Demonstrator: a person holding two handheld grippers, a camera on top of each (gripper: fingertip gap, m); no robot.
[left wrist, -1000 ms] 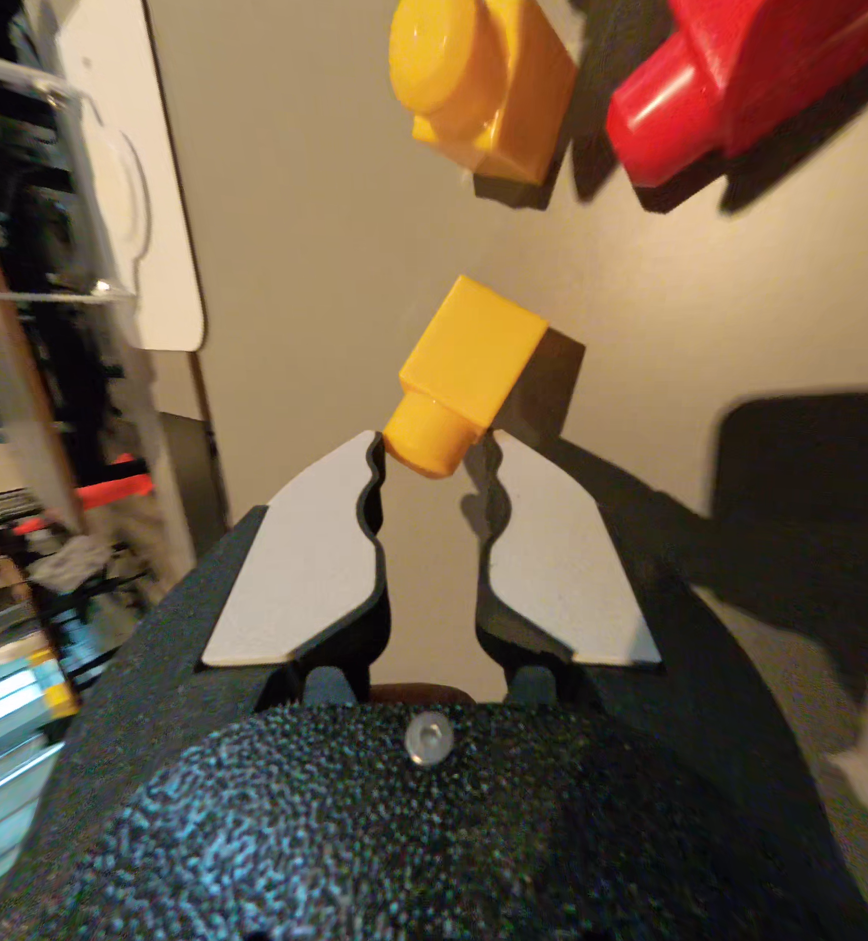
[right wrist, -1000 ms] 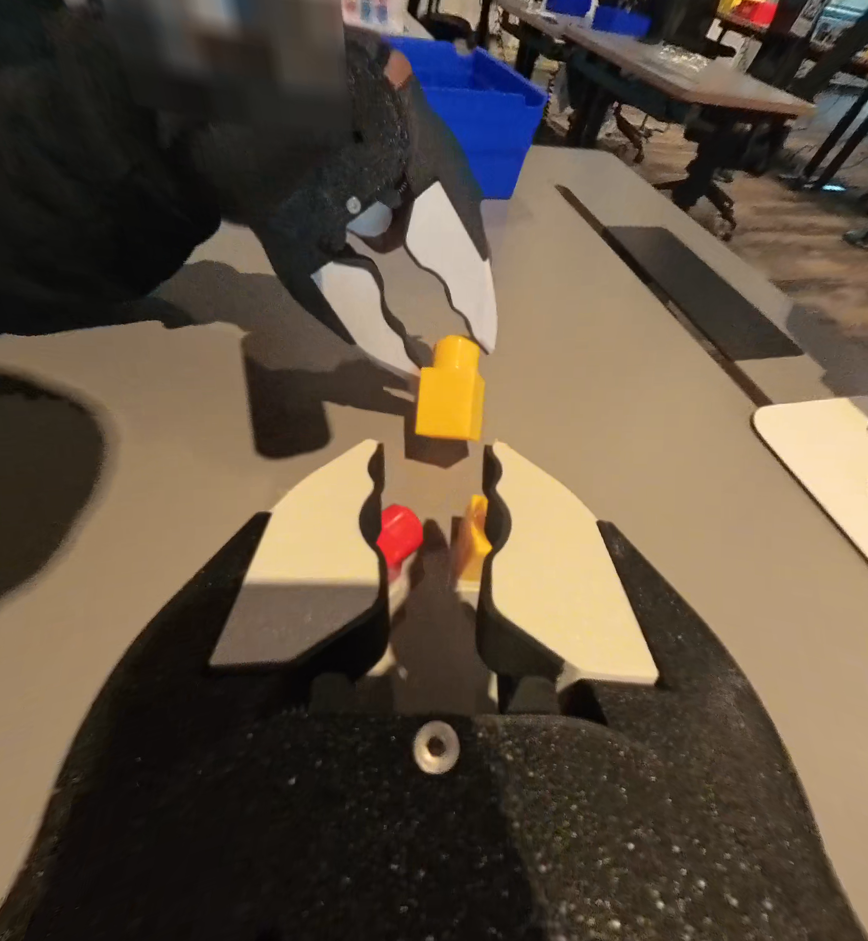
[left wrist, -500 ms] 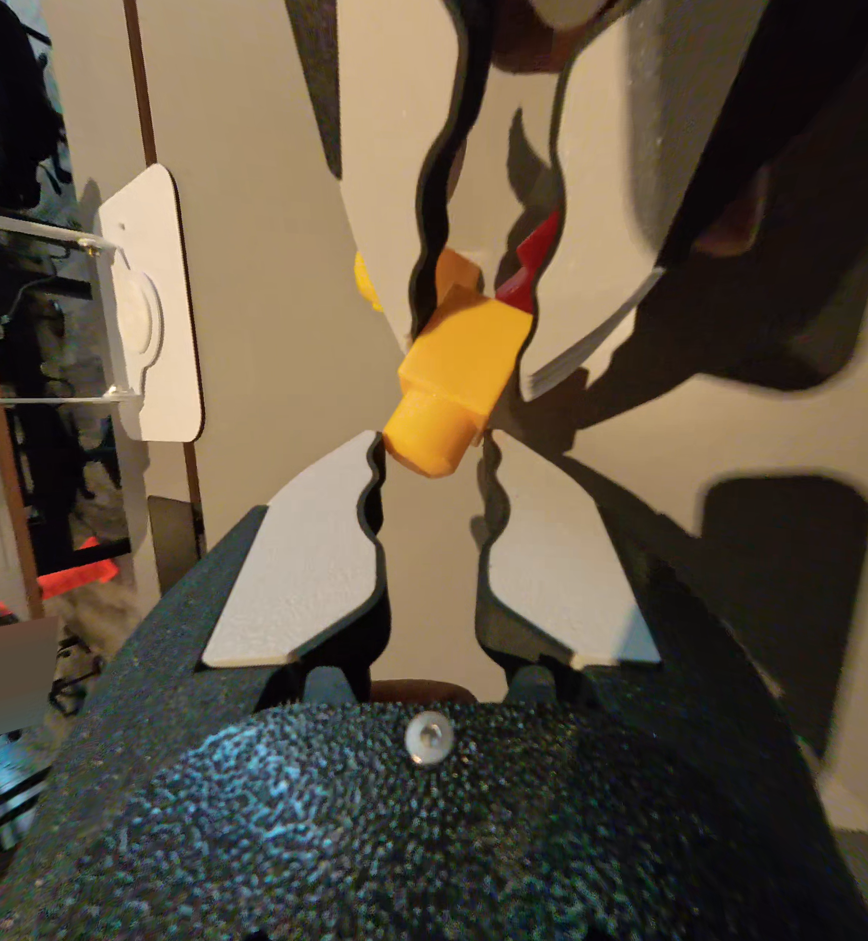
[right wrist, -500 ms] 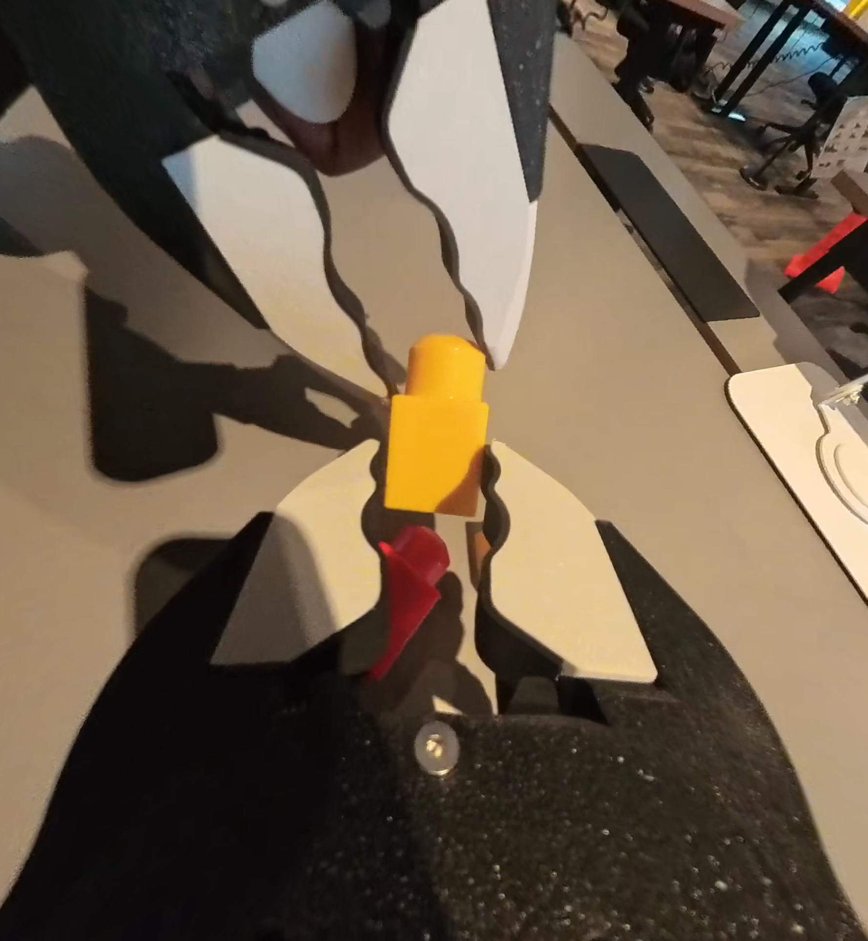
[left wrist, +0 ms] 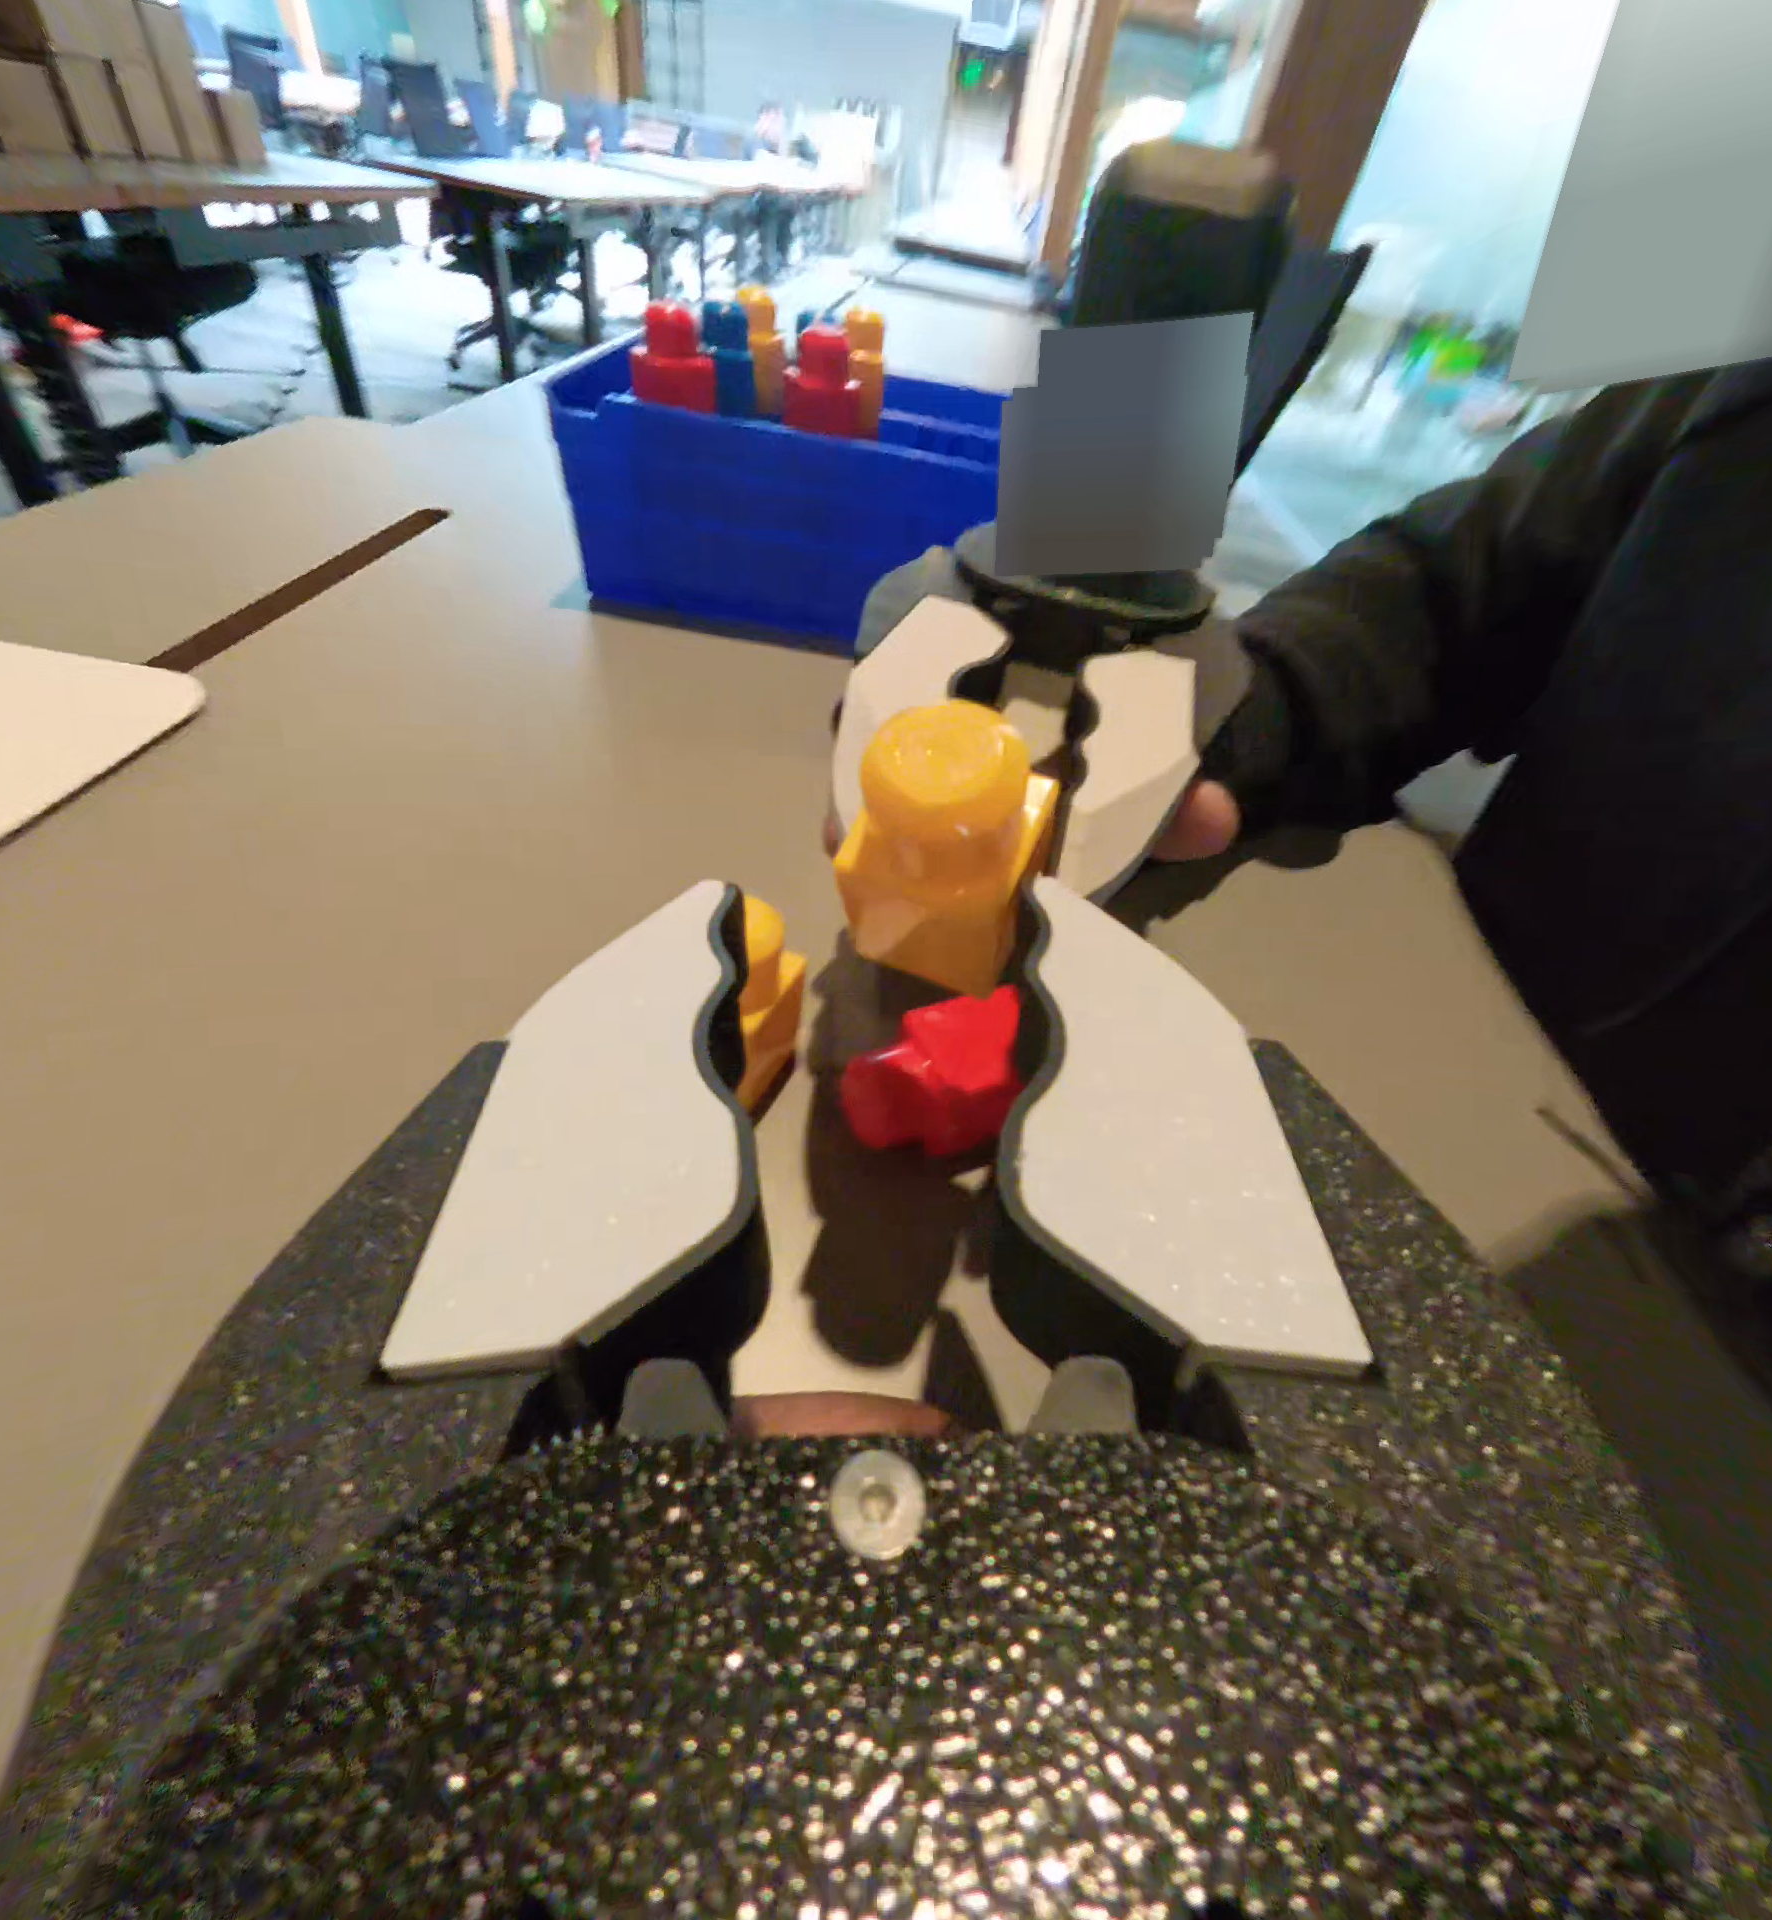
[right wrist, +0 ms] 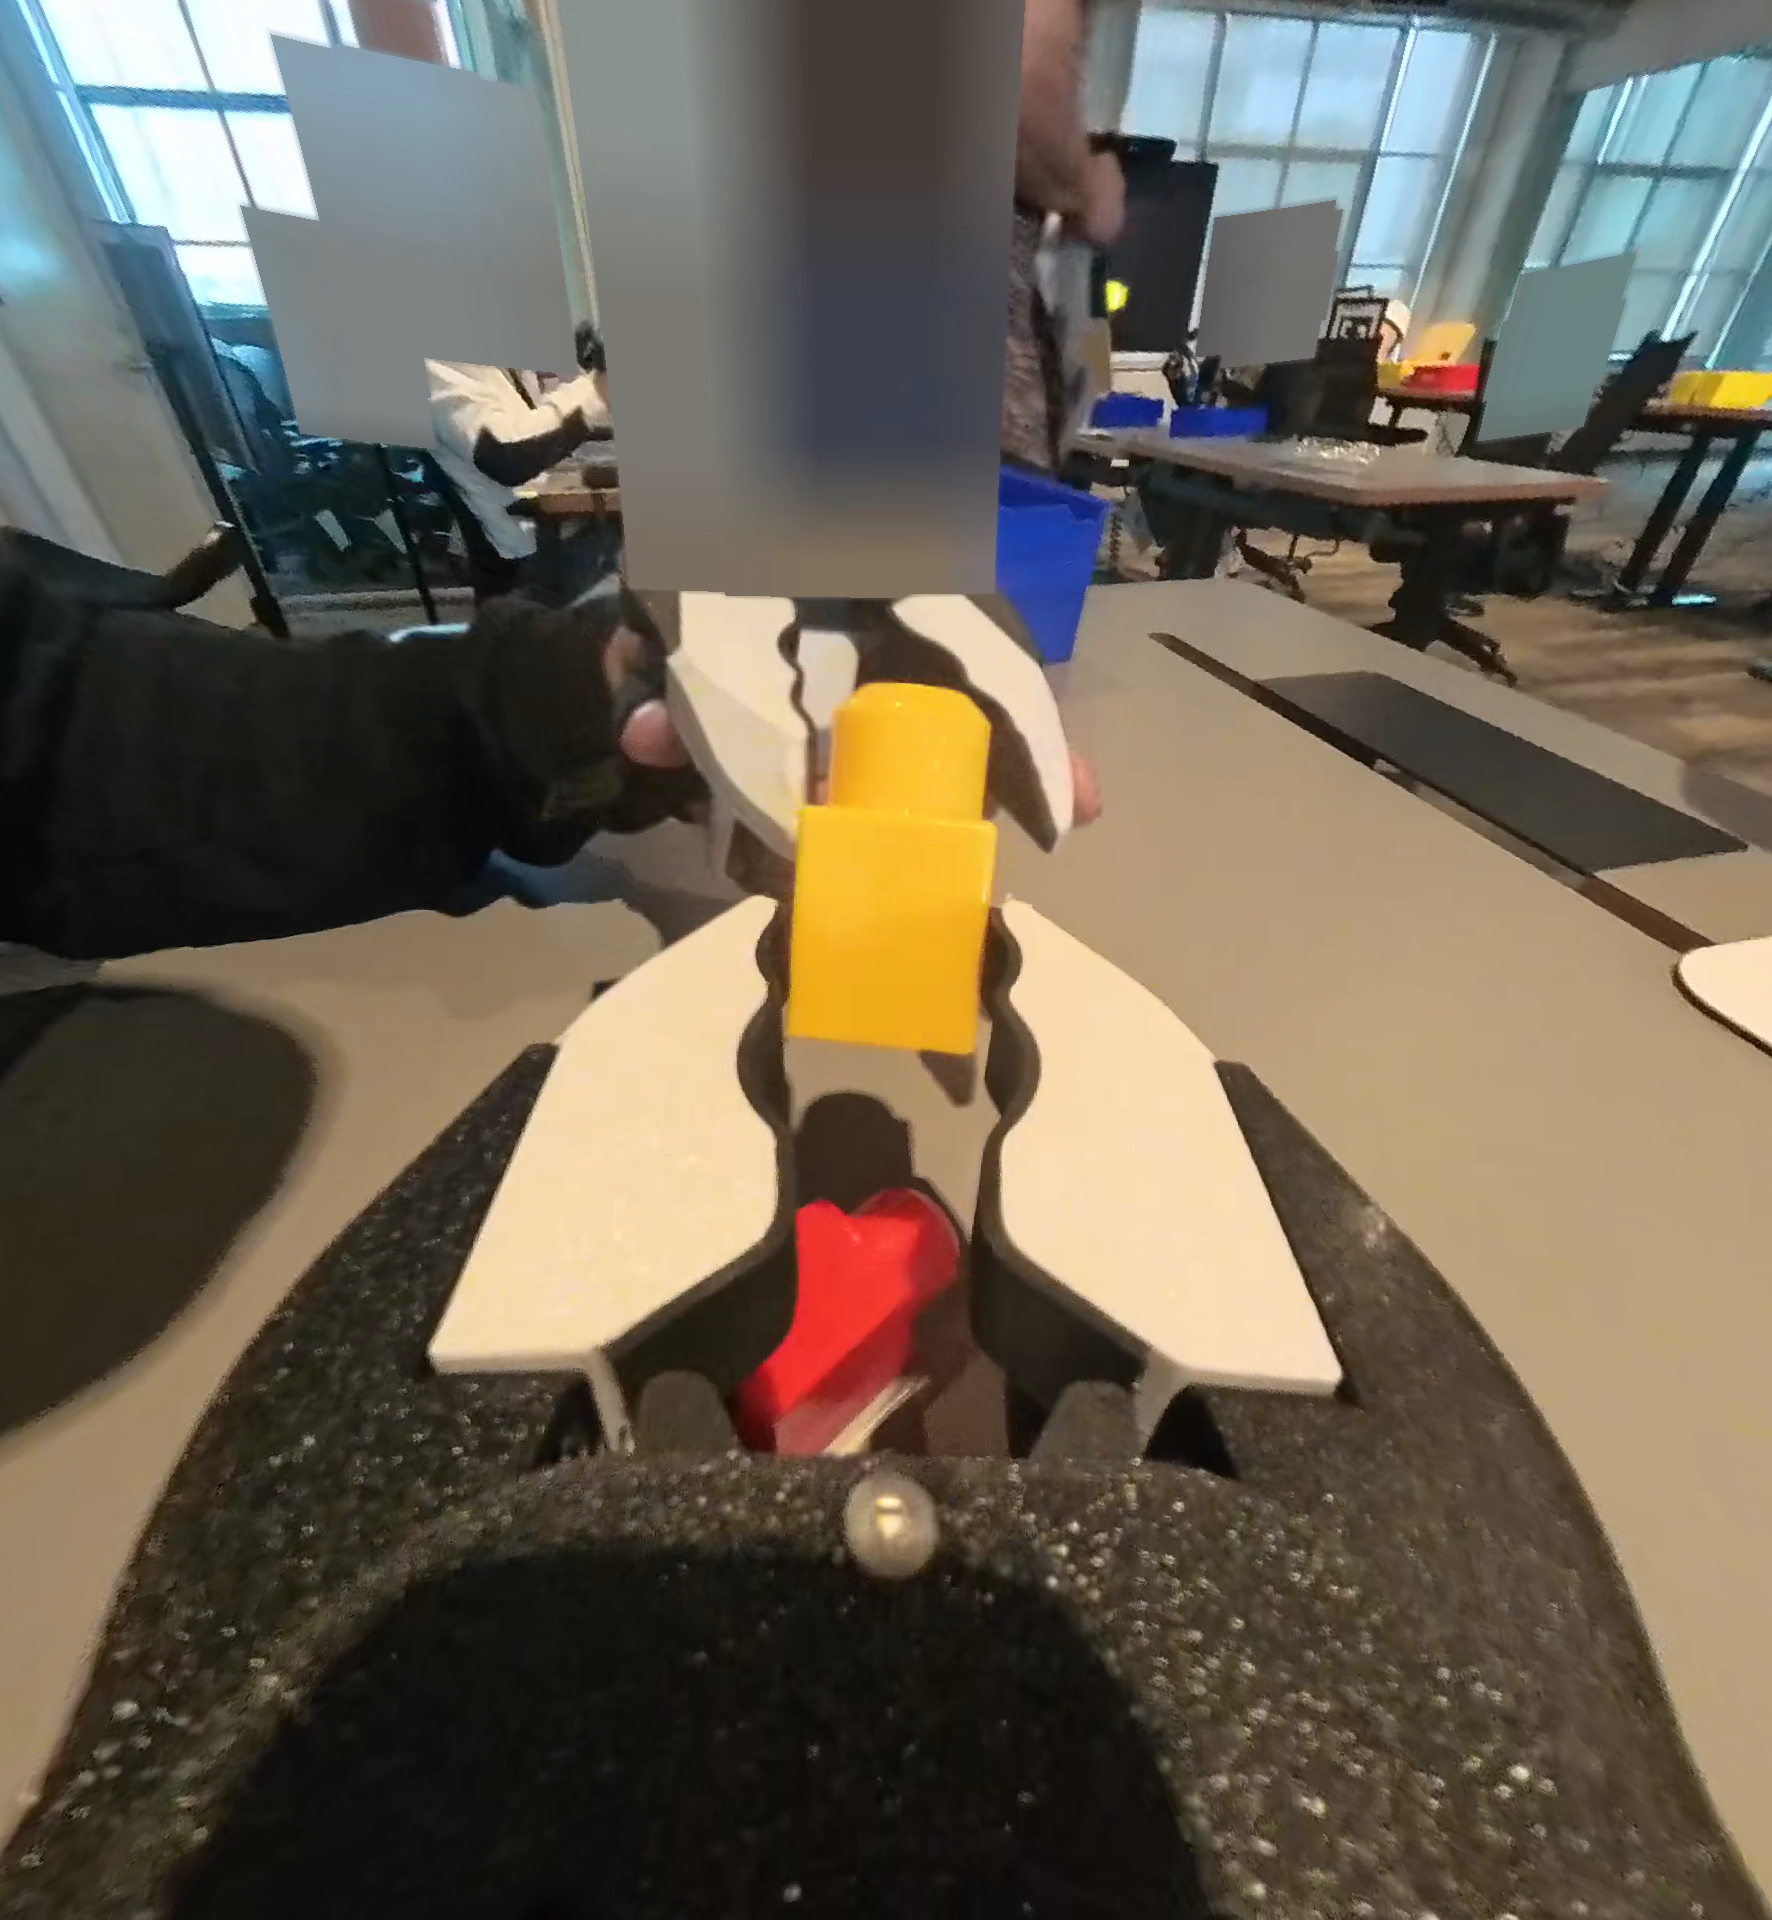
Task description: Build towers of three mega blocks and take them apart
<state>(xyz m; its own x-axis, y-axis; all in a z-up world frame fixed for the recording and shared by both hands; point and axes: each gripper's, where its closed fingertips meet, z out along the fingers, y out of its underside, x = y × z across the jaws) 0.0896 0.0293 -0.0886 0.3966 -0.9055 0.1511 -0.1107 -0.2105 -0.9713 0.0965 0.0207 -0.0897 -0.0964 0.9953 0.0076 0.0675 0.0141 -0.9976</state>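
Right wrist view: right gripper clamped on yellow block at frame centre, aloft over red block lying on table; left gripper apart by stud; risk: shallow tip grip, block twisting or dropping.

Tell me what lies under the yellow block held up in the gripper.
Below the raised yellow block a red block lies tipped over on the table. The yellow block's hollow underside is not visible.
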